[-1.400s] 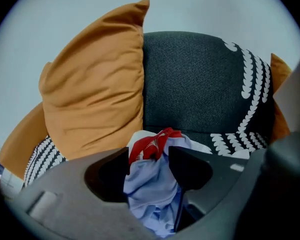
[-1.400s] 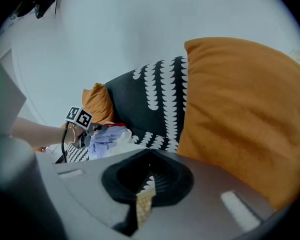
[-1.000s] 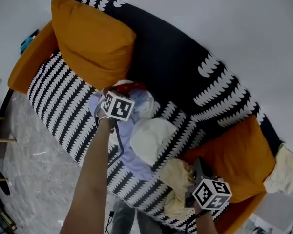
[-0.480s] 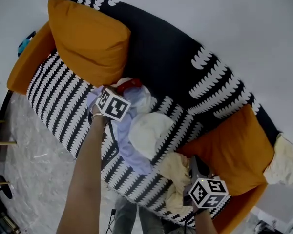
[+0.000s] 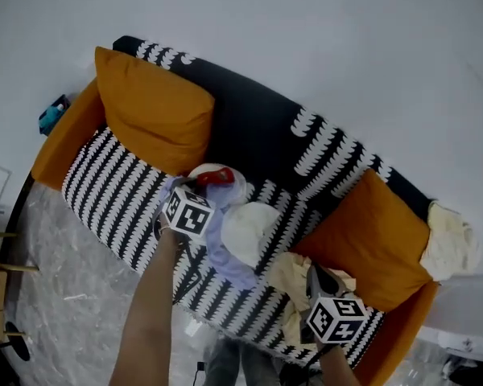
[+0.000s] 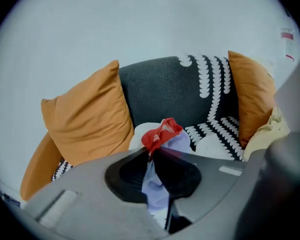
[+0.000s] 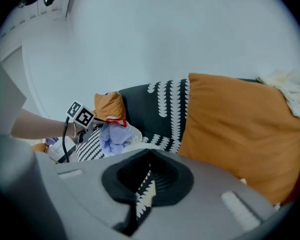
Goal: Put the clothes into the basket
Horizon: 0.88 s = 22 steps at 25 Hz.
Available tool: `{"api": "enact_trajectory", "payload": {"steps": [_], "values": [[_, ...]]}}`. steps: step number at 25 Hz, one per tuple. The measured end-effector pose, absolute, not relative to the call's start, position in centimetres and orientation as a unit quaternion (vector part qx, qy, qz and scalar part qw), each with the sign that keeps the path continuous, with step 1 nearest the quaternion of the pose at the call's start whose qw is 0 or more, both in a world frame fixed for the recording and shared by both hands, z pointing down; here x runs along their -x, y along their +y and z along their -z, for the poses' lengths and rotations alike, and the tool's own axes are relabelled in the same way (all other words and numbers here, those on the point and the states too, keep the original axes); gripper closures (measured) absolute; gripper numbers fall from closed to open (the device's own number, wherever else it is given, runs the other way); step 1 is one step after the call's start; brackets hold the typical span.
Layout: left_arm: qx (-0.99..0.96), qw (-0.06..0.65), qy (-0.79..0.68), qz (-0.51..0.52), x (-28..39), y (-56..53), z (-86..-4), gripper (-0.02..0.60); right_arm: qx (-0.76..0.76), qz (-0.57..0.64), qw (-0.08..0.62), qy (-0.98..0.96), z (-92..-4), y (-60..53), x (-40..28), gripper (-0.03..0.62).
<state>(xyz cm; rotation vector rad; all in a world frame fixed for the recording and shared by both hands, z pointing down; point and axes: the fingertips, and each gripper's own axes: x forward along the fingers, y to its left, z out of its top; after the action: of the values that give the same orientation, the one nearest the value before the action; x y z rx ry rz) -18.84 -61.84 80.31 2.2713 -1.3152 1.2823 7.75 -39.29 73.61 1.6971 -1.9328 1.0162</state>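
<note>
Clothes (image 6: 161, 132) now raised, pinched by just-closed left hand-held gripper (image 6: 152, 156).

Soft, even, rather dim light left no glare and only faint shadows, while the wide lenses bowed the sofa (image 5: 249, 127), darkened the corners and blurred the near foreground.

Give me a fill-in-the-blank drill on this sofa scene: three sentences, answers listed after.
1. The left tongs are shut on the lavender garment, whose trim beyond the tips is ____.
2. On the sofa, the cushion nearest the left tongs is ____.
3. The white garment lies ____ the lavender garment and the yellow garment.
Missing words: red; orange; between.
Note: the left tongs have just been closing, with that garment between them.
</note>
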Motion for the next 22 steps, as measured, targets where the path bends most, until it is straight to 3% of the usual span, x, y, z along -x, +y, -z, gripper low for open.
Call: {"api": "enact_trajectory", "payload": {"steps": [15, 22], "values": [[-0.827, 0.091, -0.467, -0.301, 17.3, -50.0, -55.7, 0.538, -0.664, -0.312, 0.163, -0.660, -57.0, -32.0, -9.8, 0.591], [-0.860, 0.024, -0.443, -0.252, 15.5, -47.4, -43.9, 0.538, -0.697, -0.272, 0.133, -0.650, -48.7, -31.0, -10.5, 0.591]]}}
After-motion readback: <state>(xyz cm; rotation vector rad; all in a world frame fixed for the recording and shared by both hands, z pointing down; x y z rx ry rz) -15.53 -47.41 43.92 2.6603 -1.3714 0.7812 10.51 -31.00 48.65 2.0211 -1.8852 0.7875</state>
